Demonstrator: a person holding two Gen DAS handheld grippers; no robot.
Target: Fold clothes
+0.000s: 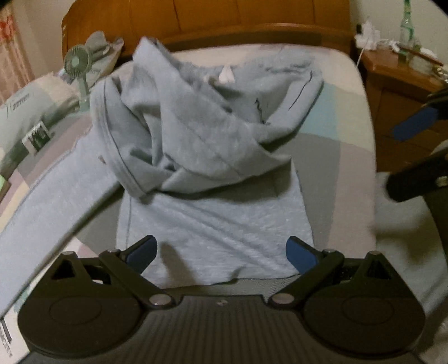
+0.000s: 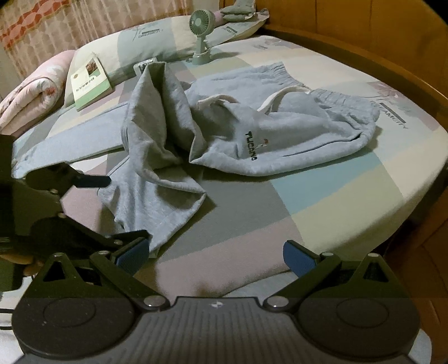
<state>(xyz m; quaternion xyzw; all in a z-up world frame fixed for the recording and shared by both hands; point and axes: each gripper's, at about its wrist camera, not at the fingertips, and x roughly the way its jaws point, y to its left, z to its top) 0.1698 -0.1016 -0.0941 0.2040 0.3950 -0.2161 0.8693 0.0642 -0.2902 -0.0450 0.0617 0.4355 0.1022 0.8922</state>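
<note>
Light grey sweatpants (image 1: pixel 201 131) lie crumpled on the bed, waistband far, one leg end flat toward me and the other leg (image 1: pixel 47 201) stretching left. In the right wrist view the same sweatpants (image 2: pixel 252 131) show a dark logo and white drawstrings. My left gripper (image 1: pixel 221 252) is open, its blue pads just above the near leg hem, holding nothing. My right gripper (image 2: pixel 215 257) is open over bare sheet, right of the leg hem. The left gripper (image 2: pixel 92 179) appears at the left of the right wrist view; the right gripper (image 1: pixel 414 126) shows at the right edge of the left wrist view.
The patchwork bed sheet (image 2: pixel 322 190) ends at a wooden frame (image 2: pixel 414 84). A small green fan (image 2: pixel 201 30), a book (image 2: pixel 89 81), pillows (image 2: pixel 156 42) and a rolled pink quilt (image 2: pixel 30 92) sit at the bed's far side. A nightstand (image 1: pixel 400 92) with a bottle stands beside the headboard (image 1: pixel 224 19).
</note>
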